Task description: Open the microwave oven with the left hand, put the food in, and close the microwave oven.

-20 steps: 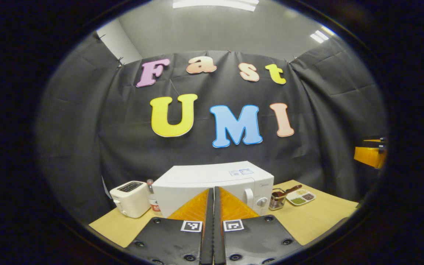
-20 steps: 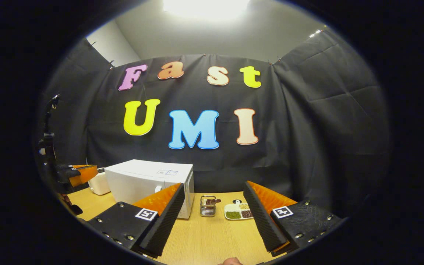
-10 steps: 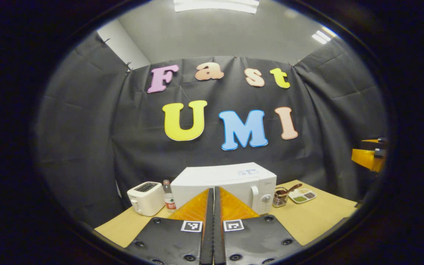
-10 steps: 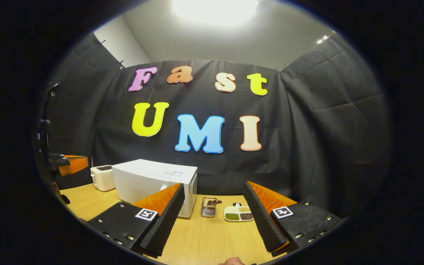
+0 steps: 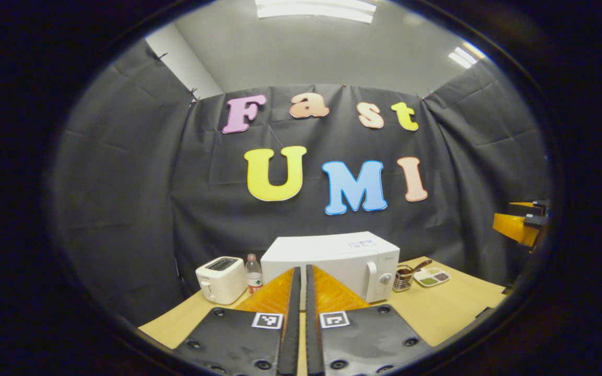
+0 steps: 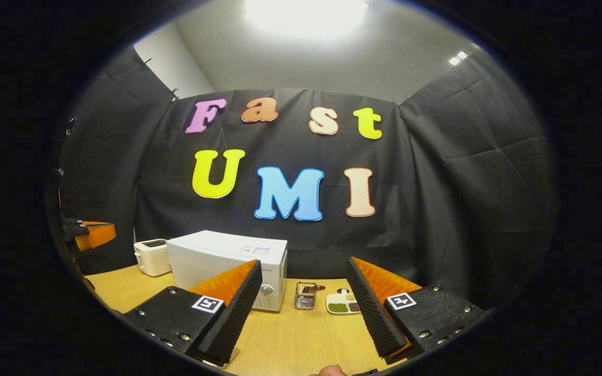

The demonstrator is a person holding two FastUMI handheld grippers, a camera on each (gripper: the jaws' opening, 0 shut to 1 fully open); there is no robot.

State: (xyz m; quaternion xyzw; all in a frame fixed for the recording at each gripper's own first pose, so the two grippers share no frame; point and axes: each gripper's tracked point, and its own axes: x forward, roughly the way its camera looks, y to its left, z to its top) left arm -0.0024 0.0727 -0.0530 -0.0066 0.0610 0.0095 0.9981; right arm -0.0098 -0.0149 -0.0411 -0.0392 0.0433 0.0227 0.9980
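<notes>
1. Your left gripper (image 5: 299, 334) hangs above the near edge of the table (image 5: 447, 308); its fingers stand almost together, a thin slit between them, with nothing held.
2. Your right gripper (image 6: 301, 308) is spread wide and empty, with bare tabletop between the fingers.
3. The microwave (image 5: 332, 261) stands at the back of the table against the black cloth, straight ahead of your left gripper and well apart from it. Its door is closed; the handle (image 5: 371, 274) and a knob (image 5: 384, 278) sit at its right end.
4. In the right gripper view the microwave (image 6: 228, 261) lies to the left, partly behind your left-hand finger (image 6: 228, 308).
5. The toaster (image 5: 221, 279) is left of the microwave, with a small bottle (image 5: 252, 274) between the two.
6. Right of the microwave stands a metal holder (image 5: 401, 281) with a brown utensil in it, and just past it a divided dish (image 5: 431, 277) holding green and brown food.
7. In the right gripper view the holder (image 6: 305, 295) and dish (image 6: 343, 303) show between your fingers, far off at the back.
8. Your other gripper shows at the far right edge of the left gripper view (image 5: 520, 227) and at the far left edge of the right gripper view (image 6: 89, 234).
9. A fingertip (image 6: 330, 371) shows at the bottom of the right gripper view.
</notes>
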